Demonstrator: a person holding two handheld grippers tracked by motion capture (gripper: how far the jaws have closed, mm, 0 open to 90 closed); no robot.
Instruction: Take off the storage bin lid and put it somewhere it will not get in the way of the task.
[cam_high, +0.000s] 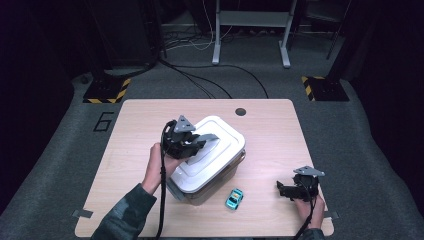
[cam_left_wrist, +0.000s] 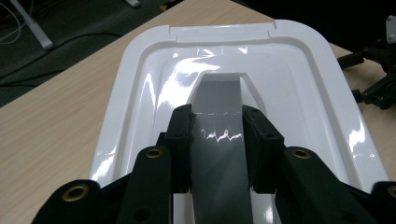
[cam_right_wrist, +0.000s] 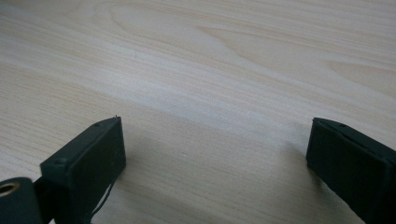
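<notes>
A white lid (cam_high: 220, 135) covers a clear storage box (cam_high: 220, 181) in the middle of the wooden table (cam_high: 130, 130). Its grey handle (cam_high: 207, 137) runs across the top. My left gripper (cam_high: 194, 145) is shut on that handle; in the left gripper view the grey handle (cam_left_wrist: 217, 140) is pinched between both pads, with the glossy lid (cam_left_wrist: 303, 70) stretching beyond. The lid looks slightly tilted on the box. A small teal toy car (cam_high: 234, 198) stands in front of the box. My right gripper (cam_high: 283, 190) rests open at the front right; its jaws stand wide over bare wood (cam_right_wrist: 210, 60).
A round cable hole (cam_high: 240, 111) is in the table's far edge. Taped stand bases (cam_high: 106, 91) and cables lie on the floor behind. My right gripper (cam_left_wrist: 378, 88) also appears at the right edge of the left gripper view.
</notes>
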